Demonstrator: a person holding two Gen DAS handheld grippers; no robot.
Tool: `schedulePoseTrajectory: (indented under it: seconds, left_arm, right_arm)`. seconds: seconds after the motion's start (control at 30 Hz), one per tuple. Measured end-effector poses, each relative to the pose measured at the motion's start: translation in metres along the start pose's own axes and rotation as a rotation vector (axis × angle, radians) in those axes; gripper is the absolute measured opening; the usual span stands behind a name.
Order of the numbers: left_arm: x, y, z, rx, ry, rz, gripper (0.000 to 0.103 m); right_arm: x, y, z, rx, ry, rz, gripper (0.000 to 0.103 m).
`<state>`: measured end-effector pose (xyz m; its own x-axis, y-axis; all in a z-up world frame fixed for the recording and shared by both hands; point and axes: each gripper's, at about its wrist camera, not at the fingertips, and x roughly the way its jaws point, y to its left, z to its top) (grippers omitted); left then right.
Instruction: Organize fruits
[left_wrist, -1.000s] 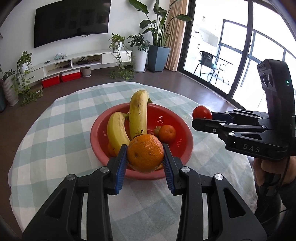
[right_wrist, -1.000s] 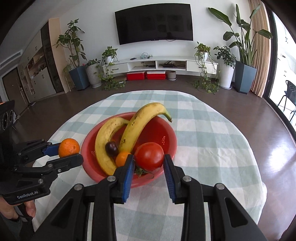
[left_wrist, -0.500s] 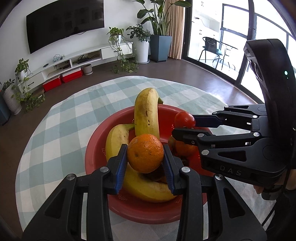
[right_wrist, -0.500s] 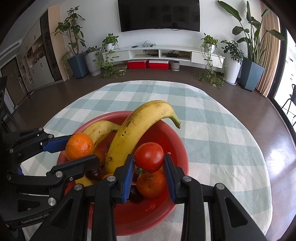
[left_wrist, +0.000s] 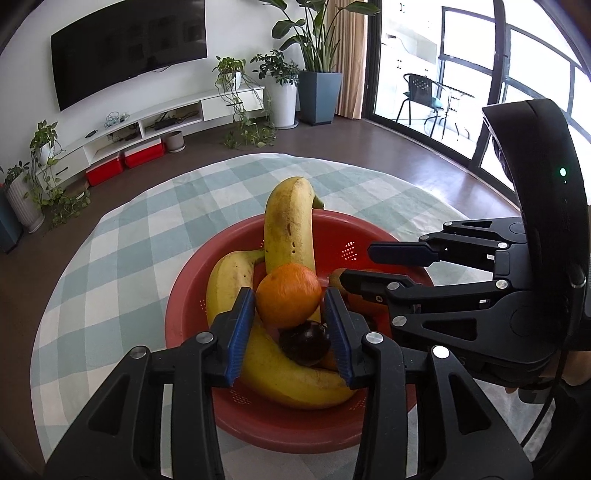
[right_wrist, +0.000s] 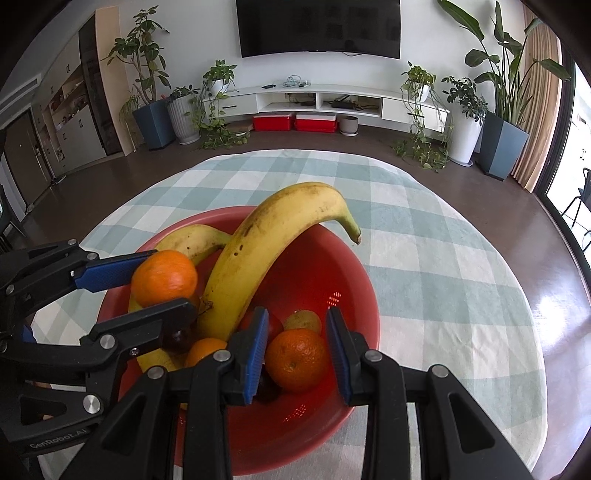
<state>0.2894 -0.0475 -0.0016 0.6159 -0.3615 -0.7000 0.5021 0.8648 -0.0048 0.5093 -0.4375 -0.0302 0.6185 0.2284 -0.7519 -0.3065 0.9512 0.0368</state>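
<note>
Left wrist: your left gripper (left_wrist: 290, 314) has just been opening around the orange (left_wrist: 288, 295), which rests on fruit in the red bowl (left_wrist: 280, 424).

Right wrist: your right gripper (right_wrist: 297, 347), jaws close together, hovers over the tomato (right_wrist: 275, 325), which seems to lie unheld in the bowl. You're nearly done, I judge; withdrawing remains.
</note>
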Motion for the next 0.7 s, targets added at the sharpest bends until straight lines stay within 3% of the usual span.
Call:
schedulePoseTrajectory:
  seconds: [0.2, 0.33, 0.5, 0.6, 0.63, 0.7]
  left_arm:
    - [0.0, 0.0, 0.0, -0.004, -0.001, 0.0, 0.039]
    - [-0.009, 0.0, -0.002, -0.014, -0.022, 0.018, 0.057]
    - [-0.036, 0.003, -0.007, -0.051, -0.07, 0.048, 0.074]
    - [-0.061, 0.003, -0.017, -0.08, -0.116, 0.076, 0.091]
    - [-0.071, 0.001, -0.022, -0.09, -0.138, 0.087, 0.102]
    - [-0.093, -0.003, -0.036, -0.105, -0.197, 0.116, 0.103]
  right_arm:
    - [-0.013, 0.001, -0.004, 0.012, -0.021, 0.005, 0.035]
    - [-0.03, 0.001, -0.007, 0.022, -0.054, -0.005, 0.039]
    - [-0.061, -0.001, -0.014, 0.048, -0.116, -0.025, 0.066]
    - [-0.082, 0.001, -0.023, 0.044, -0.15, -0.045, 0.075]
    - [-0.09, 0.002, -0.028, 0.046, -0.165, -0.048, 0.078]
    - [-0.106, 0.005, -0.039, 0.049, -0.201, -0.052, 0.086]
